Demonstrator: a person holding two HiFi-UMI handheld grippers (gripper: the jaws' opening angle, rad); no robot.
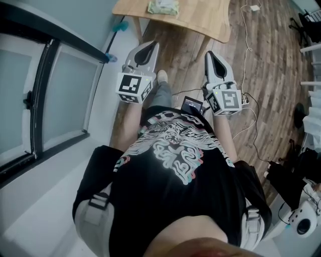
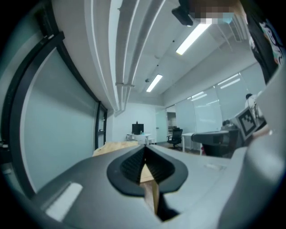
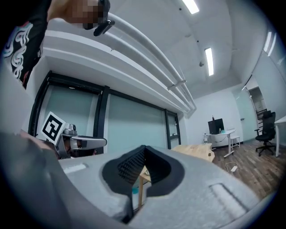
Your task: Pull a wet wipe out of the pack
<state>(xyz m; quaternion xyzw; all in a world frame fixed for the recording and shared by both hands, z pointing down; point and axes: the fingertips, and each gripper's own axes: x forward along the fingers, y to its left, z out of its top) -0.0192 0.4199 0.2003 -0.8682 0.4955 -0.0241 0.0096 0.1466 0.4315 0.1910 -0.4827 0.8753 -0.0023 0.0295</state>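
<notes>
A green wet wipe pack (image 1: 163, 6) lies on the wooden table (image 1: 200, 21) at the top of the head view, well ahead of both grippers. My left gripper (image 1: 152, 45) is held level in front of the person's body, its jaws closed tip to tip with nothing between them. Beside it, my right gripper (image 1: 209, 53) is also level, shut and empty. In the left gripper view the left gripper (image 2: 144, 150) points toward the table (image 2: 117, 146). The right gripper (image 3: 144, 150) has the table (image 3: 196, 151) far ahead. The pack does not show in either gripper view.
A glass partition with a dark frame (image 1: 50, 95) runs along the left. Cables (image 1: 248, 55) trail over the wooden floor to the right of the table. A black chair (image 1: 306, 22) stands at the far right, and a white device (image 1: 303, 221) sits at the lower right.
</notes>
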